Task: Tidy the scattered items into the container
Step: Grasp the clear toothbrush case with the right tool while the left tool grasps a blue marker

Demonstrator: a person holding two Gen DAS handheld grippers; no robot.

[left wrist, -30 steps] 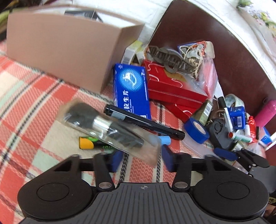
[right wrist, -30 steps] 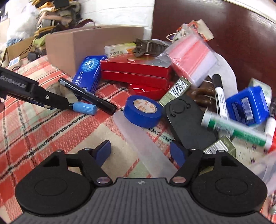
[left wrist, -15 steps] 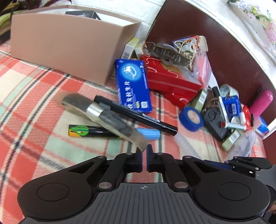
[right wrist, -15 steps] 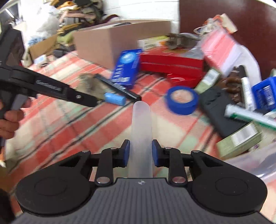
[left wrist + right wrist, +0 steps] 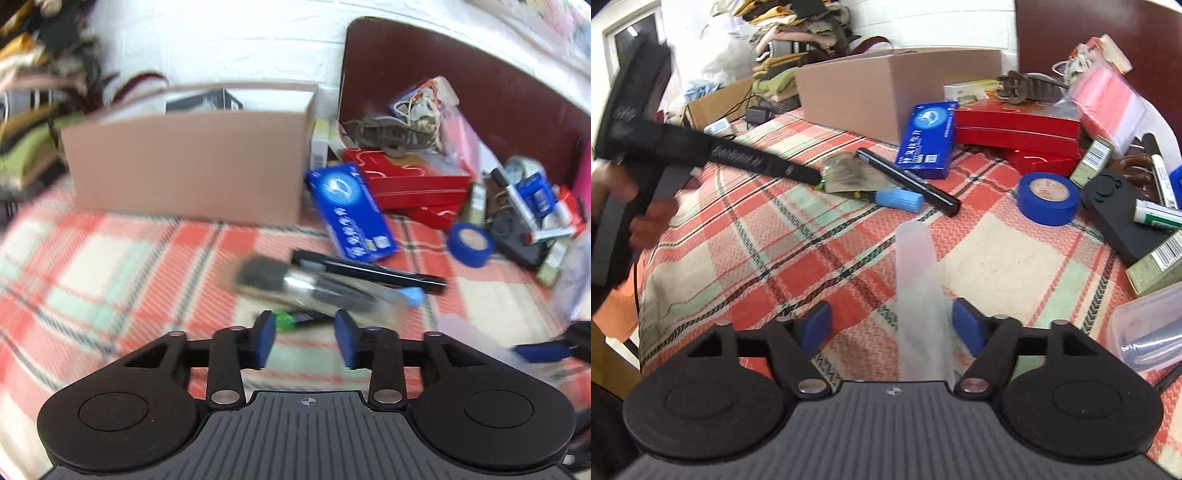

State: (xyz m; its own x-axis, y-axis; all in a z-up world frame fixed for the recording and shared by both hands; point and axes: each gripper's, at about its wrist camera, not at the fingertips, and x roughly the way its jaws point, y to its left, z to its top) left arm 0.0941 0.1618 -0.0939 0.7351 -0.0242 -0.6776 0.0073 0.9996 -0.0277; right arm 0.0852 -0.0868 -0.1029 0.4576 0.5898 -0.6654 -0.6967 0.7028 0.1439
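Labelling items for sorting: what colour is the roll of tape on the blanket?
Blue, with a tan cardboard core: the roll of tape, clearest in the right wrist view.

Little is legible. The blue box, ahead of the right claw and slightly to its right, carries white Chinese characters and a round white emblem, too blurred to read. Barcodes mark the olive cartons farther right. The left claw's arm bears unreadable lettering.

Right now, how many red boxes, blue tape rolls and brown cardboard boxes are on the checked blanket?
Red boxes: 3
Blue tape roll: 1
Brown cardboard box: 1
Total: 5
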